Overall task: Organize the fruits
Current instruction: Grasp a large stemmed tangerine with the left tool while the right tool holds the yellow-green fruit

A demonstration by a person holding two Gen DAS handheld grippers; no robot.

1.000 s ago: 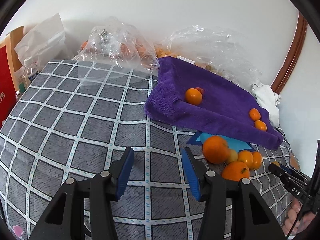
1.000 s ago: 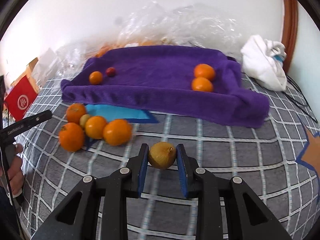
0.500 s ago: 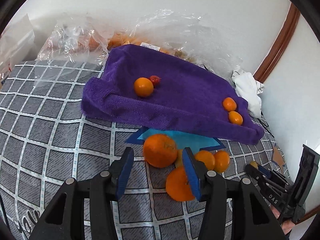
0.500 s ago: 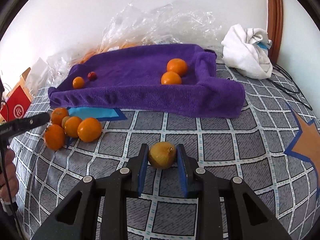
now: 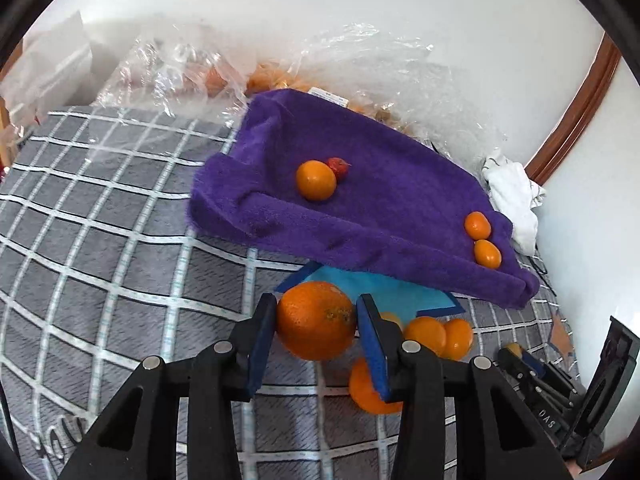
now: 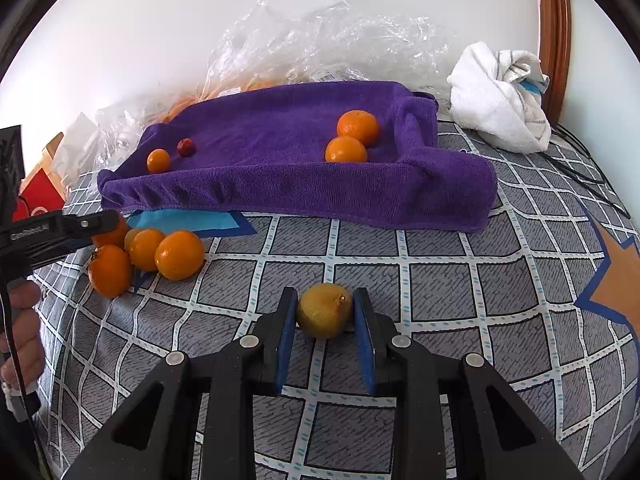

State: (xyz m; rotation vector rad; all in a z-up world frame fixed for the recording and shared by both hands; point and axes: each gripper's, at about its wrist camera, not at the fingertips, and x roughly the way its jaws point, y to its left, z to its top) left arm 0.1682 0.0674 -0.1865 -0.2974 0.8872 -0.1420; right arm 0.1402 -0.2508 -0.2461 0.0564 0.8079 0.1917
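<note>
On the checked cover, left gripper (image 5: 316,322) fingers have just closed onto a large orange (image 5: 316,326); right gripper (image 6: 325,314) fingers clamp a yellow fruit (image 6: 325,315).

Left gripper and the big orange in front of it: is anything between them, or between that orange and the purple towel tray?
Nothing separates them: the large orange already sits between the left gripper pads, whose jaws have just been closing. Toward the purple towel tray, only its raised front fold and a blue sheet lie ahead; the other loose oranges sit off to the side.

Big orange (image 5: 316,320) beside fruit cluster; yellowish fruit (image 6: 325,310), maybe lemon, on checked cover.
</note>
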